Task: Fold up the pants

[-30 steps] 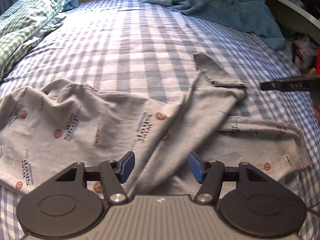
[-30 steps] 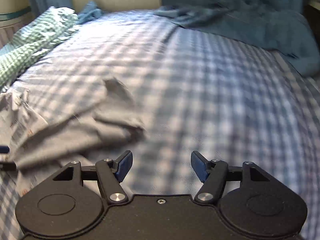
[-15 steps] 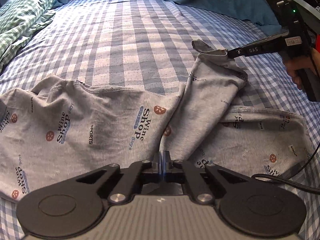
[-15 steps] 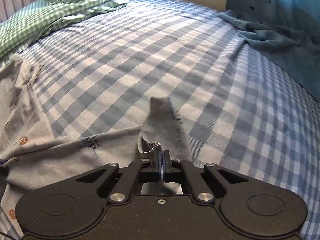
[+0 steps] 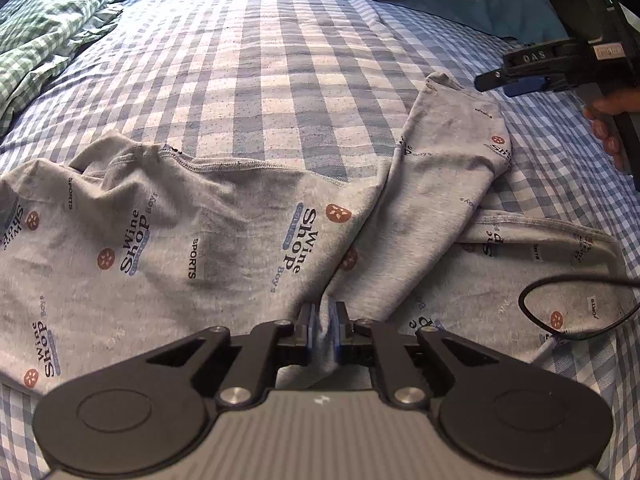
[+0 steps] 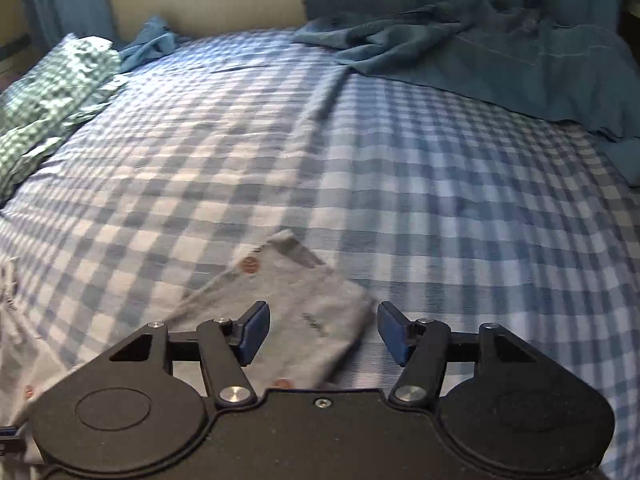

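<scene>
Left tongs (image 5: 323,330) were clenched on a pinch of the pants (image 5: 224,236), fabric bunched between the blue pads; jaws had just eased a touch wider, cloth still between them. Exact spot of the pinch was hidden behind the tong body, somewhere near the crotch fold.

Right tongs (image 6: 323,332) were released, jaws had just been opening, nothing pressed between the pads. They hung over the cuff end of one leg (image 6: 296,304), which lay flat on the bed under the gap. Right wrist view was motion-blurred, so the print on that leg was unreadable there.

Pants: grey knit jersey, stitched hems, repeated "Wine Shop", "SPORTS" lettering and small red-brown round motifs. They lay spread across the near part of the bed (image 5: 280,60), one leg angled up to the right and crossing over the other leg. Left edge of the garment ran out of frame; lower edge was covered by the tongs.

In the left wrist view, the right tongs (image 5: 516,80) showed at top right, partly cut off, held by a hand (image 5: 612,120) with only fingers visible. A black cable (image 5: 568,308) looped over the right leg, its ends out of view.

Bed sheet: blue-and-white check weave. A crumpled green check cloth (image 5: 44,32) at far left, a rumpled teal blanket (image 6: 500,48) at far right.
</scene>
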`<state>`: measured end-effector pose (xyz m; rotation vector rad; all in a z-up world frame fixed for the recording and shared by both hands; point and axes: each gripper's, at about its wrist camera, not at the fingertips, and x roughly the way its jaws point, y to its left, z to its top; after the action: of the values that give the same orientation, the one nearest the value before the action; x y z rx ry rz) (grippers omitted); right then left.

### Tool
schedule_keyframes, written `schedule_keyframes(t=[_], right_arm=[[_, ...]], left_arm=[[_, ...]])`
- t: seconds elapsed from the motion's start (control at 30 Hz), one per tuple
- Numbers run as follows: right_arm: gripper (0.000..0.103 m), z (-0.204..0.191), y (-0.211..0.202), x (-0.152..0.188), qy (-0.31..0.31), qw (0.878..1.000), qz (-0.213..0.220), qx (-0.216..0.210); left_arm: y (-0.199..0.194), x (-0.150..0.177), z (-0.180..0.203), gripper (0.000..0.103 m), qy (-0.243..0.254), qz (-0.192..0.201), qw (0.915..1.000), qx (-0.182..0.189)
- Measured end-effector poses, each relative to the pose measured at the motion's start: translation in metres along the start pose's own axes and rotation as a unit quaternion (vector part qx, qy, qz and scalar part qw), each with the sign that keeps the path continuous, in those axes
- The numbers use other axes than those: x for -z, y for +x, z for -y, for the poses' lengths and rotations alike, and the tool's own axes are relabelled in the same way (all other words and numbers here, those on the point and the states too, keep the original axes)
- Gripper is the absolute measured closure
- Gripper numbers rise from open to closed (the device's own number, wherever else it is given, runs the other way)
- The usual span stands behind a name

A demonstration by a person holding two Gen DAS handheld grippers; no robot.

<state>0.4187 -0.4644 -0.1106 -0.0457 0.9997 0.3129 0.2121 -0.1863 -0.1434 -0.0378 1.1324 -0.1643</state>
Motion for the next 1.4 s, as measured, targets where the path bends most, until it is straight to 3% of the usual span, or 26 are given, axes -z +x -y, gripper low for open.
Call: schedule_keyframes(t=[0.13, 0.27, 0.33, 0.37, 0.4, 0.43, 0.6, 0.73, 0.9, 1.0, 1.1, 1.2, 1.33, 1.4], right_arm=[[0.041, -0.022, 0.036, -0.028, 0.053, 0.997, -0.033, -0.041], [0.045, -0.034, 0.069, -0.049, 0.107, 0.992, -0.069, 0.013], [0.053, -0.033, 0.086, -0.051, 0.134, 0.985, -0.099, 0.032], [0.063, -0.034, 0.088, -0.052, 0.141, 0.984, -0.099, 0.047], [0.090, -0.034, 0.087, -0.053, 0.141, 0.984, -0.095, 0.061], [0.103, -0.033, 0.083, -0.054, 0.145, 0.983, -0.091, 0.060], [0.103, -0.010, 0.031, -0.036, 0.193, 0.981, -0.017, 0.013], [0.103, 0.001, -0.050, -0.018, 0.182, 0.981, 0.067, -0.005], [0.103, 0.024, -0.173, 0.052, 0.214, 0.963, 0.161, -0.006], [0.103, 0.035, -0.216, 0.118, 0.262, 0.949, 0.172, 0.020], [0.103, 0.046, -0.214, 0.194, 0.329, 0.935, 0.128, 0.037], [0.103, 0.052, -0.187, 0.260, 0.391, 0.917, 0.069, 0.044], [0.097, 0.053, -0.168, 0.302, 0.451, 0.890, 0.053, 0.045], [0.084, 0.054, -0.173, 0.308, 0.465, 0.881, 0.070, 0.038]], left_arm=[[0.004, -0.003, -0.002, 0.088, 0.004, -0.012, 0.9999, 0.008], [0.010, -0.007, -0.002, 0.091, 0.009, -0.026, 0.9996, 0.009], [0.010, -0.011, 0.001, 0.101, 0.013, -0.023, 0.9996, 0.004], [0.010, -0.012, 0.002, 0.103, 0.019, -0.022, 0.9996, 0.000], [0.009, -0.013, 0.003, 0.103, 0.022, -0.018, 0.9996, -0.001], [0.008, -0.013, 0.003, 0.103, 0.023, -0.016, 0.9996, 0.000], [-0.006, -0.008, 0.006, 0.103, 0.039, 0.002, 0.9992, -0.008], [-0.029, -0.003, 0.015, 0.103, 0.064, 0.033, 0.9973, -0.014], [-0.058, 0.012, 0.036, 0.103, 0.140, 0.078, 0.9870, -0.014], [-0.056, 0.028, 0.055, 0.103, 0.195, 0.079, 0.9774, -0.021], [-0.042, 0.041, 0.068, 0.103, 0.225, 0.055, 0.9725, -0.026], [-0.025, 0.052, 0.072, 0.103, 0.255, 0.035, 0.9653, -0.043], [-0.019, 0.058, 0.082, 0.103, 0.282, 0.029, 0.9573, -0.059], [-0.019, 0.057, 0.083, 0.103, 0.286, 0.029, 0.9559, -0.062]])
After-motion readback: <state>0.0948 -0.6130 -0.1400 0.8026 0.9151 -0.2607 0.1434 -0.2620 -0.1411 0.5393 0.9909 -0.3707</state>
